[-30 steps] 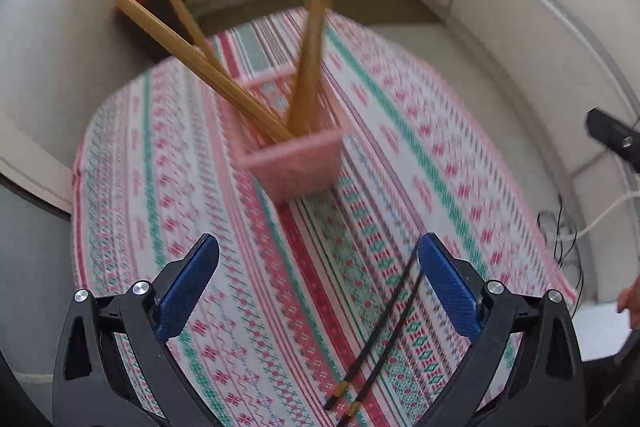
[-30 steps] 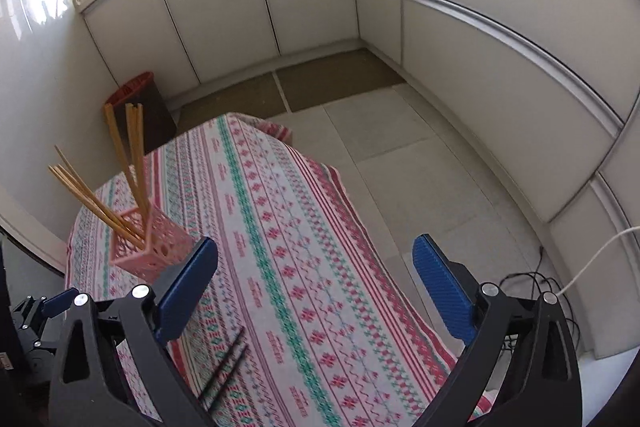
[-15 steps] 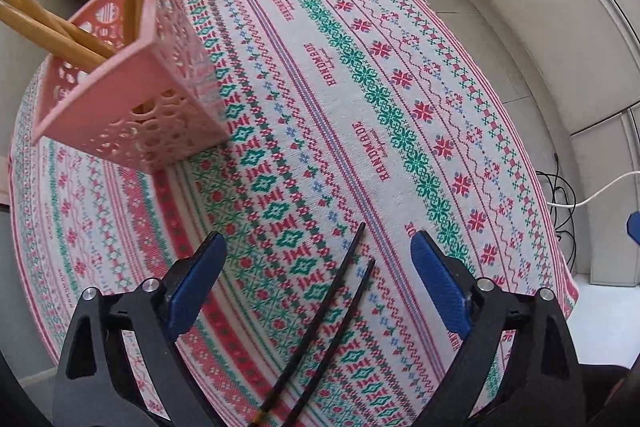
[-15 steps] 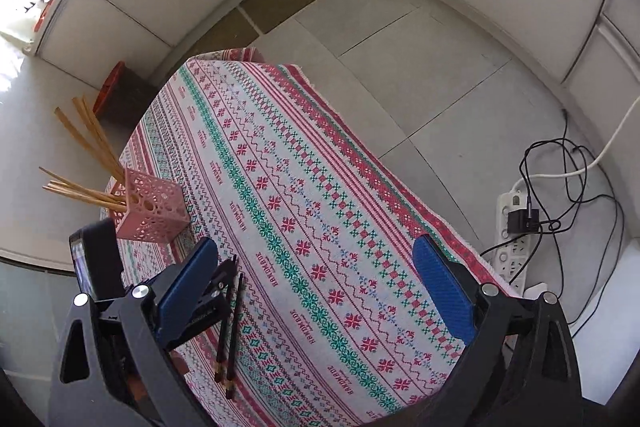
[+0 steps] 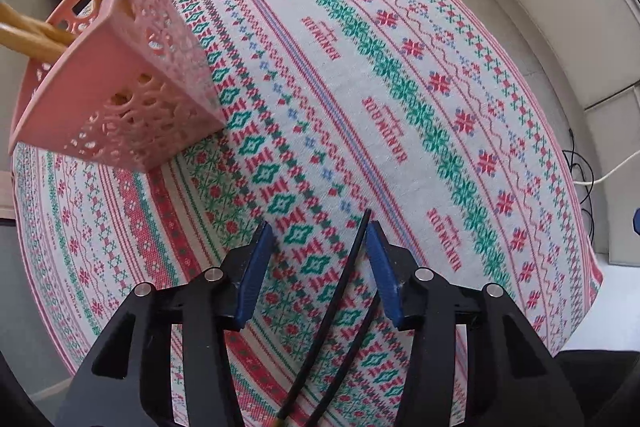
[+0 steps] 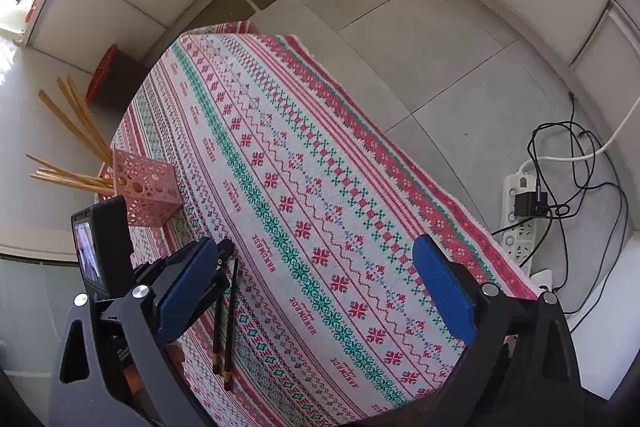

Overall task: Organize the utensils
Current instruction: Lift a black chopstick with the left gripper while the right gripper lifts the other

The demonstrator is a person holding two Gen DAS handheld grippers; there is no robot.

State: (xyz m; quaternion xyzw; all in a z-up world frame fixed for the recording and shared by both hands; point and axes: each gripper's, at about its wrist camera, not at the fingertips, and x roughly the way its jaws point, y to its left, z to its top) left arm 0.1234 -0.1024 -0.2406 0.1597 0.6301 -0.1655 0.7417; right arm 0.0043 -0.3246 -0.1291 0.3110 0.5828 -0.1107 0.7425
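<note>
On the patterned tablecloth (image 5: 400, 75), two black chopsticks (image 5: 344, 283) lie between your left gripper (image 5: 320, 239), whose jaws are closing. Only one may get caught. Your right gripper (image 6: 316, 283) stays wide apart above. The pink holder (image 5: 132, 95) is close, so don't bump it.

A white cloth (image 5: 400, 87) banded with red, green and blue cross-stitch motifs covers the desk. The perforated holder (image 5: 120, 99) is pink, its chopsticks (image 6: 72, 131) tan. Two chopsticks (image 6: 224, 319) are black.

Patterned tablecloth (image 6: 304, 187) covers table; pink holder (image 6: 146, 189) stands on it, black chopsticks (image 6: 224, 323) lie near.
</note>
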